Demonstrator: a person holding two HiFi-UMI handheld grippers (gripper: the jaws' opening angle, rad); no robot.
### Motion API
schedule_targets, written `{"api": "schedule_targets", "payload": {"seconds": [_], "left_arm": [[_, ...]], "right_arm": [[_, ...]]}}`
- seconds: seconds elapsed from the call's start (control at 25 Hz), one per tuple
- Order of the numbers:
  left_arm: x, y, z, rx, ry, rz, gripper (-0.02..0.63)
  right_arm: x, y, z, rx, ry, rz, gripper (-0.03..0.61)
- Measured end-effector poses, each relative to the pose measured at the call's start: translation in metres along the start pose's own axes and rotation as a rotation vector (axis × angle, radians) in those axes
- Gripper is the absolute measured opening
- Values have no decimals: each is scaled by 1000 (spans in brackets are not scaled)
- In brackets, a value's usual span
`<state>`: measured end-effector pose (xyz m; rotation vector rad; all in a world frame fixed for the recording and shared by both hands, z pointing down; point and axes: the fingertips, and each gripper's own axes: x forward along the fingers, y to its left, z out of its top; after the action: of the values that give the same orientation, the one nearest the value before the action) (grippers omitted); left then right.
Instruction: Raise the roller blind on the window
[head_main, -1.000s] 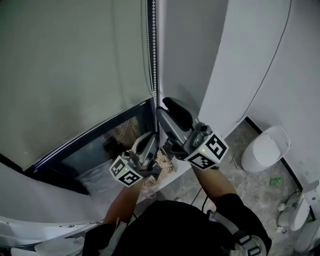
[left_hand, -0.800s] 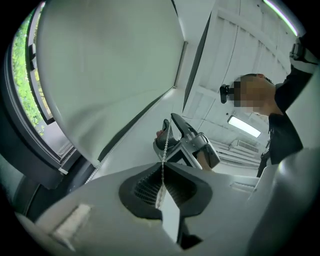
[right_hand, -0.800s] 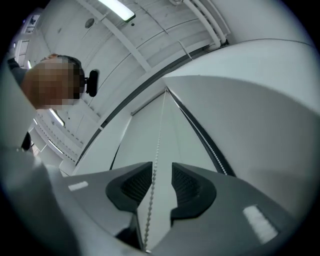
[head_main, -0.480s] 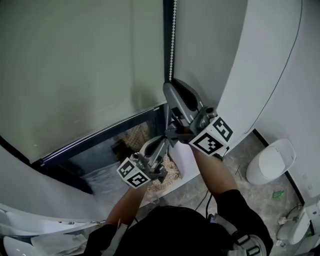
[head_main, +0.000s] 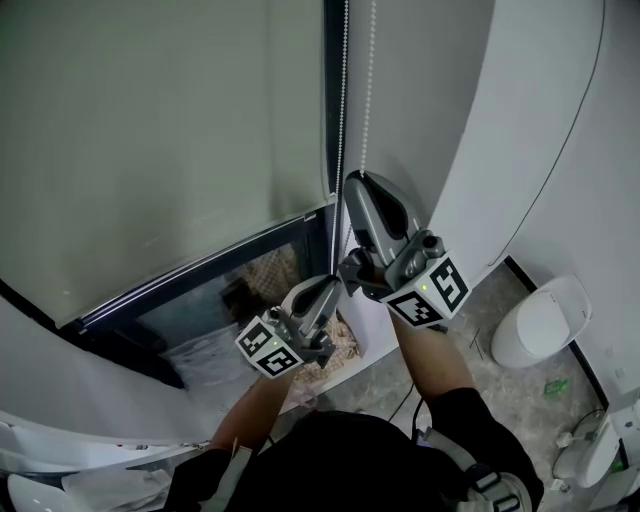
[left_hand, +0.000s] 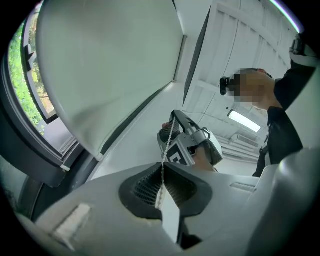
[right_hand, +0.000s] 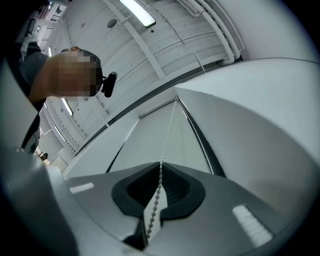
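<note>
My left gripper (head_main: 334, 284) is clamped right down on the bead chain (head_main: 345, 110). In the left gripper view its jaws are pressed together, and the beads run out of the dark pads (left_hand: 176, 186) and up to the other tool. My right gripper (head_main: 354, 182) sits higher on what looks like the same strand, just beside the dark window frame (head_main: 331, 120). Its jaws have just been closing, and they now pinch the chain too; the right gripper view shows the beads threaded through the narrow seam between the pads and climbing on toward the ceiling. Both tools tilt upward. A second strand of the chain hangs free, just to the right of the gripped one.

The roller blind (head_main: 150, 140) covers most of the window, and its bottom bar (head_main: 200, 265) slants across the head view. Below the bar is a strip of bare glass (head_main: 215, 305). A white toilet (head_main: 540, 322) stands on the grey floor (head_main: 500, 385), well off to the right
</note>
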<state>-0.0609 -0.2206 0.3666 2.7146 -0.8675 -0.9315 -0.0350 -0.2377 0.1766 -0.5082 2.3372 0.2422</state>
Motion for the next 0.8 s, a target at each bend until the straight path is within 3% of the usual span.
{"api": "schedule_targets", "payload": {"seconds": [0.12, 0.32, 0.4, 0.48, 0.6, 0.68, 0.8], "left_arm": [[-10, 13, -38, -20, 90, 58, 15], [-65, 54, -152, -169, 313, 204, 17], [-86, 61, -176, -226, 350, 239, 18], [-93, 64, -178, -238, 348, 249, 19], [-83, 64, -163, -162, 365, 205, 27], [-72, 59, -142, -85, 379, 135, 146], [-42, 43, -87, 62, 361, 19, 190]], "right_arm": [[-30, -4, -25, 12, 52, -34, 14], [-113, -6, -124, 119, 289, -121, 14], [-137, -4, -146, 179, 336, -147, 14], [-145, -4, -147, 188, 340, -162, 14], [-145, -7, -141, 155, 343, -158, 14], [-147, -8, -138, 146, 346, -160, 14], [-150, -10, -136, 160, 341, -169, 14]]}}
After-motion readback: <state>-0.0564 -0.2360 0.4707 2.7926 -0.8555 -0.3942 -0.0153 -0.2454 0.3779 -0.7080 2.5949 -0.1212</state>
